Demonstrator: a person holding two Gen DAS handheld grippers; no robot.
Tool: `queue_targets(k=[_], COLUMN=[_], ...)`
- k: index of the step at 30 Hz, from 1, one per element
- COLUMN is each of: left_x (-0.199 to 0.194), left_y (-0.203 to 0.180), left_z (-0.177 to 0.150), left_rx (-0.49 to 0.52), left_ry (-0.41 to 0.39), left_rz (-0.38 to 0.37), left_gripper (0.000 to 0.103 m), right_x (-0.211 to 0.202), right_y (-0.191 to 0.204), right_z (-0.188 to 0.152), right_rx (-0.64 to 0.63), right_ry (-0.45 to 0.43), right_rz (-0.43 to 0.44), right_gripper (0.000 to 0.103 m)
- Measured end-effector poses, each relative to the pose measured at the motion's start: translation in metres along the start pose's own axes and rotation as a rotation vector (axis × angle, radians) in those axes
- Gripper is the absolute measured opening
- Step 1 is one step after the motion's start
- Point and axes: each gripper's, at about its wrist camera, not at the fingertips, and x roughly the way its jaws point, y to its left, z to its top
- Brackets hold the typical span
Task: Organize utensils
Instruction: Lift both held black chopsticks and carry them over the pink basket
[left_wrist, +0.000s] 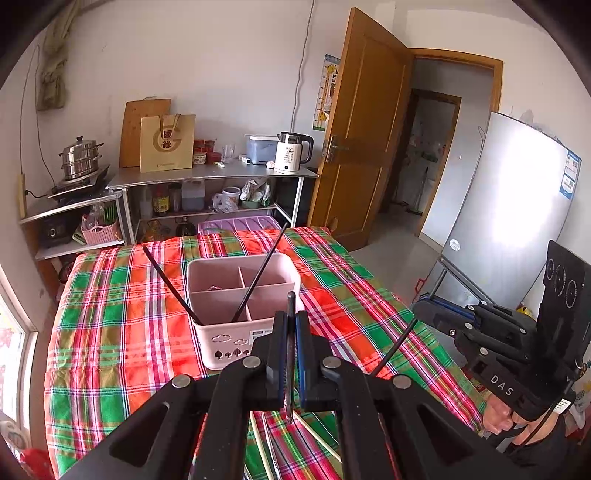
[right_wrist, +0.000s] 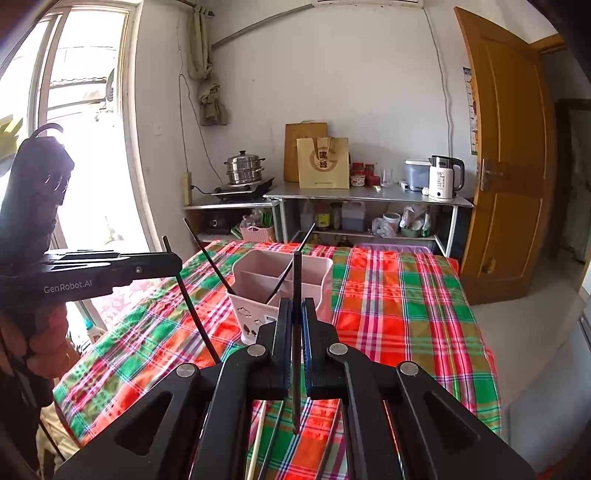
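- Left wrist view: clamping a dark chopstick (left_wrist: 291, 306) upright in the left gripper (left_wrist: 291, 325), jaws closed tight on it, tip poking up just short of the pink caddy (left_wrist: 221, 341).
- Standing on the plaid tablecloth (left_wrist: 110, 332), the caddy already holding two black chopsticks (left_wrist: 258, 275) leaning outward from its near compartments; far compartments looking mostly bare, apart from something small and unclear.
- Hovering at the right edge, the right gripper (left_wrist: 421, 314) carrying another dark stick angled down over the cloth.
- Lying under the left gripper, a few pale and thin utensils (left_wrist: 258, 443) on the cloth, seemingly waiting to be sorted.
- Right wrist view: pinching a dark chopstick (right_wrist: 296, 280) vertically in the right gripper (right_wrist: 295, 314), jaws shut on it, in line with the near wall of the caddy (right_wrist: 317, 266).
- Reaching in from the left, the left gripper (right_wrist: 173, 258) gripping its own stick, which slants down toward the cloth, beside the caddy and apart from it.
- Judging progress: roughly partway, with two sticks in, two in hand and not yet dropped, and more pieces (right_wrist: 258, 435) resting on the cloth near the camera.
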Motion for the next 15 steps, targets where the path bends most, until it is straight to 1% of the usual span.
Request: queue_targets(k=[5, 11, 15], left_x=[-0.011, -0.03, -0.034], left_y=[0.011, 0.026, 0.038], left_z=[0.026, 0.061, 0.085], left_rx=[-0.005, -0.021, -0.035], left_ry=[-0.03, -0.095, -0.128], left_rz=[0.022, 0.059, 0.085], left_gripper=[0.004, 0.004, 0.004], right_x=[0.004, 0.013, 0.025], right_y=[0.009, 0.014, 0.015], right_z=[0.02, 0.051, 0.071], right_rx=[-0.021, -0.006, 0.01], right_ry=[-0.035, -0.099, -0.128], right_rz=[0.019, 0.049, 0.059], right_gripper=[0.005, 0.005, 0.005])
